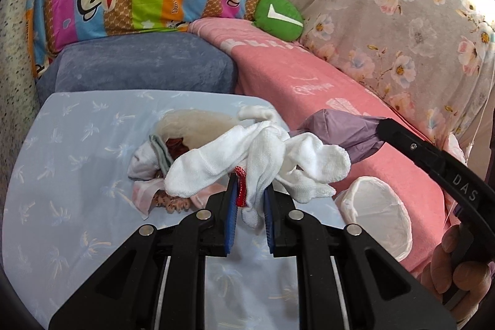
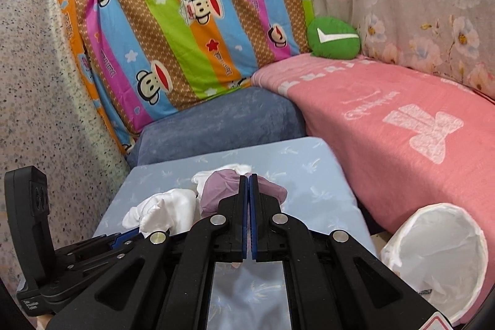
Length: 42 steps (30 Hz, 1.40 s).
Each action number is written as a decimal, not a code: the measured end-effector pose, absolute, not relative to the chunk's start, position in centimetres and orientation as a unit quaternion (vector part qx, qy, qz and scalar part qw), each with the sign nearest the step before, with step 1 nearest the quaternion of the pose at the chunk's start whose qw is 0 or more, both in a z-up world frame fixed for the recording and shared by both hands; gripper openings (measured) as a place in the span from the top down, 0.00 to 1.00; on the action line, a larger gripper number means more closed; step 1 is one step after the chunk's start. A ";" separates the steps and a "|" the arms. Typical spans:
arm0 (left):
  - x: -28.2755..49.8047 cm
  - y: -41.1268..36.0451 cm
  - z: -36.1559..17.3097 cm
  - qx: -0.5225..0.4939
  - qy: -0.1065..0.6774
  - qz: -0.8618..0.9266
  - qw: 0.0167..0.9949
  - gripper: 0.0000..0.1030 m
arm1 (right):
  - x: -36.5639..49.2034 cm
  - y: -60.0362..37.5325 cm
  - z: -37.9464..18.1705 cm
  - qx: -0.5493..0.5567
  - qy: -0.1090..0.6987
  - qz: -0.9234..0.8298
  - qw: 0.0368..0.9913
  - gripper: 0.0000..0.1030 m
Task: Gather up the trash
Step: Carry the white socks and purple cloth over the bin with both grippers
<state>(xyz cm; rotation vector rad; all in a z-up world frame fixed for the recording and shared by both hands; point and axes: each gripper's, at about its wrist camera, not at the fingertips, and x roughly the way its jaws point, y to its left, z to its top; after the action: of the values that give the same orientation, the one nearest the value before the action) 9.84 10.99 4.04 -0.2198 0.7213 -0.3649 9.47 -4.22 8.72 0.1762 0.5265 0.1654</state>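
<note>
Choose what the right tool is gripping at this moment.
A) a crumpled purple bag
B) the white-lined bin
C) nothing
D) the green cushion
A: the right tool is shut on the crumpled purple bag, while the left tool clamps the white cloth.

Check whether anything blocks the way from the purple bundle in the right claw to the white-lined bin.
Nothing visible does. The purple bundle, held in the right claw, has open space over the blue table to the white-lined bin.
</note>
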 end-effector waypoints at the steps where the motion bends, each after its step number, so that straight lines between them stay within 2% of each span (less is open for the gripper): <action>1: 9.6 10.6 4.4 -0.105 0.346 -0.180 0.915 0.85 | 9.0 -4.5 9.1 0.087 0.255 0.080 0.960 0.99; 25: 6.6 0.8 7.2 -0.043 0.331 -0.256 0.907 0.85 | 1.6 -16.4 15.6 0.086 0.178 -0.006 0.980 0.99; 42: 6.6 -8.6 6.1 0.016 0.353 -0.317 0.880 0.84 | 0.2 -24.6 15.0 0.094 0.190 -0.077 0.974 0.99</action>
<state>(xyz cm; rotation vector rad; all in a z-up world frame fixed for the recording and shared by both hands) 6.58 -8.61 6.10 0.0335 0.7355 -0.6613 0.20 -24.60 14.99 0.1894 0.3843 -0.1557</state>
